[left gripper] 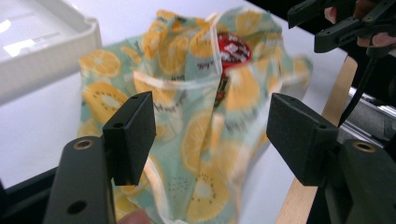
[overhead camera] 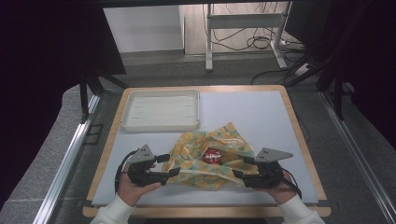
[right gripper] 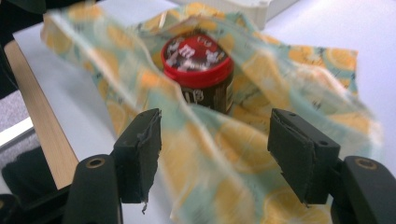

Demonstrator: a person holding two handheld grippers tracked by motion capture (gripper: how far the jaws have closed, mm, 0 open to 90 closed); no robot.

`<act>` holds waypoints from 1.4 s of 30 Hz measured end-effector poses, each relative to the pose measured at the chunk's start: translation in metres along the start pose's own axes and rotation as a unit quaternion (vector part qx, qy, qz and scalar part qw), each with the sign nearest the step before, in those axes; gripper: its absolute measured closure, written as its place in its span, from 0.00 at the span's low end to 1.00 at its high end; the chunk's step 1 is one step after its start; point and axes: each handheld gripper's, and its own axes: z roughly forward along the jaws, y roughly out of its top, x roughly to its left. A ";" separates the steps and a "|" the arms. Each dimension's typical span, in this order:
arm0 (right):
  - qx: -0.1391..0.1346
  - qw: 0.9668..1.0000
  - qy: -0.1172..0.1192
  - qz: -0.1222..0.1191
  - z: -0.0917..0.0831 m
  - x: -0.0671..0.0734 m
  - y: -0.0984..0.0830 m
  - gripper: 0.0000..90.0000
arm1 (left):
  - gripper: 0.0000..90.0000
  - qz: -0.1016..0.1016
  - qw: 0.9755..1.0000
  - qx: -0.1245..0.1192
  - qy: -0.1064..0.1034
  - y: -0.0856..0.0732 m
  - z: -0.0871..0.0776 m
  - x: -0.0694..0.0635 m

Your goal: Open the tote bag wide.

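Where the table [overhead camera: 261, 107] is seen from the high view, a white tray [overhead camera: 161, 111] is set at about ten o'clock from the centre, well apart from both hands. At about eight o'clock the left gripper [overhead camera: 170, 164] is held in the person's left hand [overhead camera: 133, 186], its jaws pointed towards three o'clock at the near edge of a cloth [overhead camera: 212, 156] printed with orange slices on pale green. In the left gripper view the jaws are seen standing wide apart, with the cloth [left gripper: 201, 126] hanging loose in the gap between them and pressed by neither pad. At the middle of the table the cloth is spread in crumpled folds, and a small jar with a red lid [overhead camera: 212, 155] is stood upright on it, partly wrapped by the raised folds. In the right gripper view the jar [right gripper: 198, 70] is found at twelve o'clock beyond the jaws, its dark body half covered by cloth [right gripper: 233, 154]. At about four o'clock the right gripper [overhead camera: 243, 167] is held in the right hand [overhead camera: 285, 189], pointed towards nine o'clock at the other edge of the cloth. Its jaws are likewise parted, and the cloth is seen blurred between them, gripped by neither pad.
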 end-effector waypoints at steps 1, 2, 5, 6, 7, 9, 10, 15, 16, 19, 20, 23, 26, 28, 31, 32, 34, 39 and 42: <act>-0.007 1.000 -0.002 0.001 -0.002 -0.001 0.004 0.39 | 0.37 0.000 1.000 -0.005 0.002 0.003 -0.002 0.001; -0.007 1.000 -0.002 0.001 -0.002 -0.001 0.004 0.39 | 0.37 0.000 1.000 -0.005 0.002 0.003 -0.002 0.001; -0.011 1.000 -0.005 -0.001 -0.001 -0.002 0.013 0.42 | 0.38 -0.004 1.000 -0.001 0.011 0.009 0.002 0.002; -0.013 1.000 -0.004 -0.002 0.000 -0.002 0.016 0.43 | 0.39 -0.004 1.000 -0.001 0.011 0.009 0.002 0.002; -0.013 1.000 -0.003 -0.002 0.002 -0.002 0.018 0.45 | 0.40 -0.005 1.000 0.003 0.014 0.014 0.006 0.004; -0.012 1.000 -0.001 -0.007 0.005 -0.004 0.024 0.47 | 0.42 -0.005 1.000 0.005 0.018 0.019 0.009 0.006; -0.011 1.000 -0.001 -0.007 0.007 -0.004 0.026 0.48 | 0.43 -0.007 1.000 0.006 0.019 0.022 0.011 0.007; -0.011 1.000 -0.002 0.003 0.017 -0.012 0.040 0.54 | 0.47 -0.007 1.000 0.007 0.024 0.035 0.020 0.015; -0.012 1.000 -0.002 0.004 0.020 -0.013 0.043 0.56 | 0.48 -0.010 1.000 0.009 0.024 0.041 0.026 0.019; -0.013 1.000 0.002 0.008 0.023 -0.014 0.047 0.61 | 0.52 -0.016 1.000 0.010 0.020 0.043 0.033 0.023; -0.014 1.000 0.004 0.010 0.024 -0.014 0.048 0.63 | 0.55 -0.016 1.000 0.013 0.020 0.043 0.036 0.023; -0.008 1.000 0.012 0.007 0.027 -0.012 0.045 0.70 | 0.68 -0.008 0.999 0.024 0.026 0.037 0.039 0.021; -0.004 1.000 0.015 0.007 0.026 -0.011 0.042 0.73 | 0.75 -0.006 0.999 0.024 0.025 0.035 0.038 0.019; -0.002 1.000 0.015 0.012 0.025 -0.012 0.039 0.78 | 0.87 -0.007 0.999 0.026 0.019 0.033 0.038 0.019; -0.003 1.000 0.021 0.014 0.024 -0.012 0.038 0.84 | 0.93 -0.004 0.999 0.033 0.020 0.033 0.040 0.016; -0.002 1.000 0.022 0.013 0.024 -0.013 0.038 0.85 | 0.94 -0.004 0.999 0.033 0.018 0.033 0.040 0.015; 0.000 1.000 0.025 0.012 0.026 -0.013 0.038 0.88 | 0.96 -0.003 0.999 0.035 0.015 0.033 0.041 0.014; 0.007 1.000 0.027 0.010 0.028 -0.014 0.036 0.92 | 0.99 0.002 0.999 0.037 0.003 0.033 0.043 0.010; 0.007 1.000 0.027 0.010 0.028 -0.014 0.036 0.95 | 1.00 0.005 0.999 0.040 -0.004 0.033 0.044 0.008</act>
